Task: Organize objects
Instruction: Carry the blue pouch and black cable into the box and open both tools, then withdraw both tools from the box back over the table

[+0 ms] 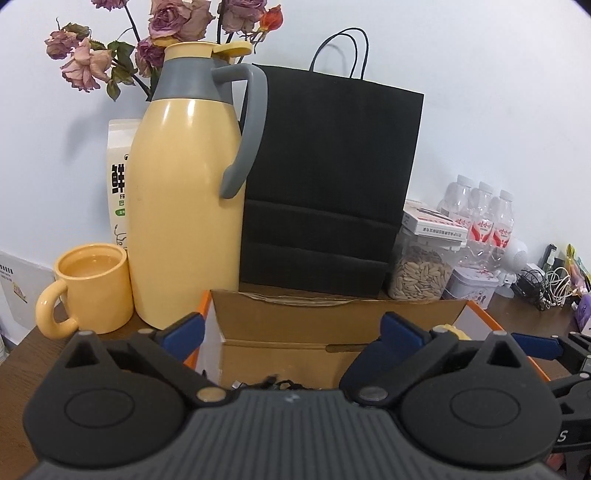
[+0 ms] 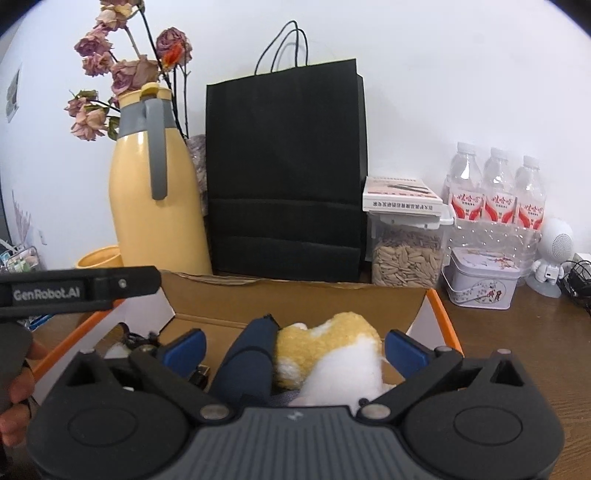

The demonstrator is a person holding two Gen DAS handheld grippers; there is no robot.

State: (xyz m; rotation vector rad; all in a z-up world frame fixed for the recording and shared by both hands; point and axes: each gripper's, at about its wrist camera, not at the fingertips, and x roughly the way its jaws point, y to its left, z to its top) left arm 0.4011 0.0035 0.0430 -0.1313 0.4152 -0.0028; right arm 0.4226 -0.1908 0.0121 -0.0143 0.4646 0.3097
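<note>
An open cardboard box point(image 2: 295, 299) with white, orange-edged flaps stands right in front of both grippers. Inside it lie a navy folded umbrella point(image 2: 251, 362) and a yellow-and-white plush toy point(image 2: 332, 350). My right gripper point(image 2: 295, 346) hangs open over the box, its blue pads point(image 2: 188, 345) standing either side of these two things without pressing on them. My left gripper point(image 1: 291, 328) is open too, at the box's point(image 1: 332, 325) left part, with nothing held. Its black side point(image 2: 74, 288) crosses the right wrist view at the left, gripped by a hand point(image 2: 14, 406).
Behind the box stand a yellow thermos jug point(image 1: 177, 206), a yellow mug point(image 1: 92, 288), a black paper bag point(image 1: 325, 184), a jar of seeds point(image 2: 406, 258), a tin point(image 2: 480, 280) and water bottles point(image 2: 495, 192). Dried roses point(image 1: 166, 29) rise at the back left. Cables point(image 1: 543, 284) lie far right.
</note>
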